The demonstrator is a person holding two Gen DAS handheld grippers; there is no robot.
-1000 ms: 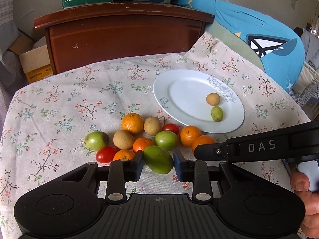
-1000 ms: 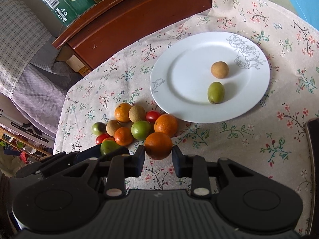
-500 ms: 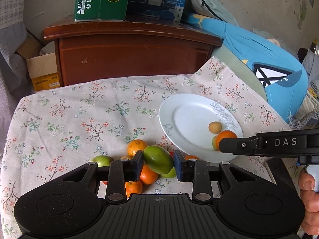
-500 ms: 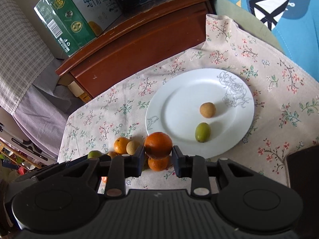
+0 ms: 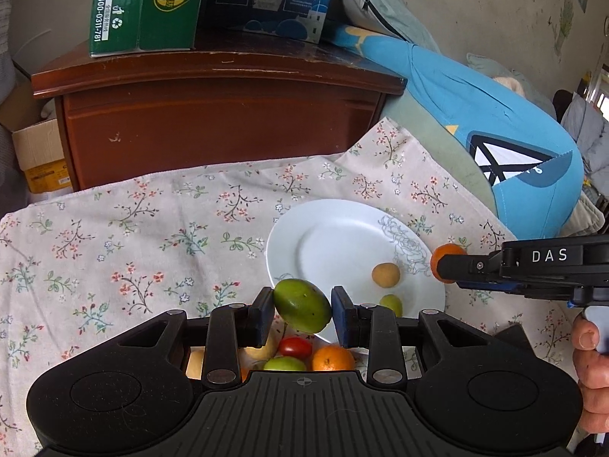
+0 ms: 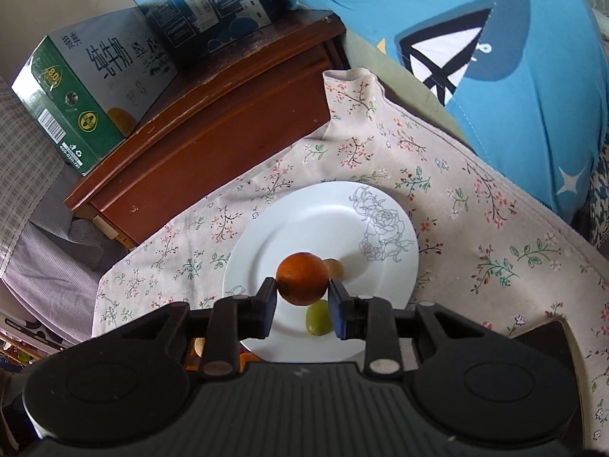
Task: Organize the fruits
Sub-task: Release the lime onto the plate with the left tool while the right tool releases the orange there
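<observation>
My left gripper is shut on a green mango, held above the near rim of the white plate. On the plate lie a small tan fruit and a small green fruit. My right gripper is shut on an orange over the same plate, above the small green fruit and the partly hidden tan fruit. From the left wrist view the right gripper's arm enters at the right, the orange at its tip.
Several loose fruits sit below my left gripper: a red tomato, an orange, a green fruit. A floral cloth covers the table. Behind stand a brown cabinet with cartons and a blue cushion.
Both grippers lifted their fruit off the pile and carried it toward the plate. The orange now hangs over the plate's middle, the mango over its near rim.
</observation>
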